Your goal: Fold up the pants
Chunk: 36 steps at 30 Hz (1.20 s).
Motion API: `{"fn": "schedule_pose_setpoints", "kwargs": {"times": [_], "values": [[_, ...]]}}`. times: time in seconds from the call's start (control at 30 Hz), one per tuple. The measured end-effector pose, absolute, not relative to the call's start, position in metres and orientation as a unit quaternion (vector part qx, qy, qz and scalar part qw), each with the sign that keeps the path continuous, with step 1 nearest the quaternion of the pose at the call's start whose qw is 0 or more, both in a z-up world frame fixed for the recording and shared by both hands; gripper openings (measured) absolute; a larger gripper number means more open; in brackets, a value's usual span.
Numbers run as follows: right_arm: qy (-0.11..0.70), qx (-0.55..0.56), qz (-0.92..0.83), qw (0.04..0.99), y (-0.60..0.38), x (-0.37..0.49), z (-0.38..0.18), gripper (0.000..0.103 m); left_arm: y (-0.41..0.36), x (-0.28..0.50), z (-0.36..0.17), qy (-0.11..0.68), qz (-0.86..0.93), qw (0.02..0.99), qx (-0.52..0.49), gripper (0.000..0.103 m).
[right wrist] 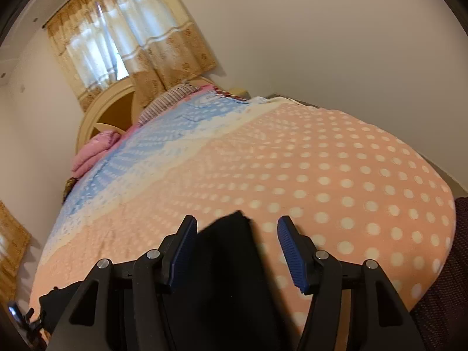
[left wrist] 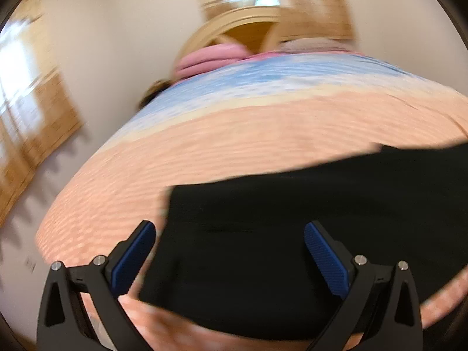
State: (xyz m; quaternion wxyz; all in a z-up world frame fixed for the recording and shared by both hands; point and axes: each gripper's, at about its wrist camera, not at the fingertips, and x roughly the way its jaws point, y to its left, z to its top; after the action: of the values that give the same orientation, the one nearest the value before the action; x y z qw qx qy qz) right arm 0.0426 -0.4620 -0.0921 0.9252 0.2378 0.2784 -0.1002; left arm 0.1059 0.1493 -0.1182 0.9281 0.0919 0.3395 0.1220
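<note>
Lying on the bed's spotted blanket (right wrist: 336, 175), the black pants (left wrist: 278, 234) are looking partly folded already, a thick flat slab with a squarish corner just ahead of the left tongs (left wrist: 229, 251). Those tongs are standing wide apart and not touching the cloth; it's sitting below and beyond them. The right tongs (right wrist: 237, 245) are also parted, with a dark end of the pants (right wrist: 228, 263) poking up between the blue pads, nearer the left pad, but nothing's pinching it. My guess: one fold is done and at least one more is waiting. Blur is hiding any creases.
</note>
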Motion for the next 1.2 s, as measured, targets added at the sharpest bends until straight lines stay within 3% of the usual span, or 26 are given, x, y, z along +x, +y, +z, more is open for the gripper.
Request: {"fn": "schedule_pose_setpoints", "kwargs": {"times": [0.2,0.37,0.6,0.87,1.2], "values": [[0.265,0.203,-0.1,0.937,-0.442,0.043,-0.081,0.059,0.224,0.138,-0.127,0.375,0.146,0.916,0.01,0.1],[0.264,0.223,-0.12,0.931,-0.455,0.032,-0.083,0.059,0.219,0.154,-0.147,0.383,0.177,0.906,0.04,0.103],[0.266,0.267,-0.137,0.916,-0.488,-0.014,-0.09,0.059,0.226,0.134,-0.139,0.364,0.187,0.912,0.002,0.103],[0.287,0.305,-0.078,0.905,-0.489,-0.025,-0.104,0.049,0.175,0.104,-0.115,0.327,0.138,0.935,0.008,0.103],[0.313,0.271,-0.055,0.909,-0.468,-0.02,-0.109,0.044,0.14,0.116,-0.149,0.356,0.115,0.926,0.055,0.103]]}}
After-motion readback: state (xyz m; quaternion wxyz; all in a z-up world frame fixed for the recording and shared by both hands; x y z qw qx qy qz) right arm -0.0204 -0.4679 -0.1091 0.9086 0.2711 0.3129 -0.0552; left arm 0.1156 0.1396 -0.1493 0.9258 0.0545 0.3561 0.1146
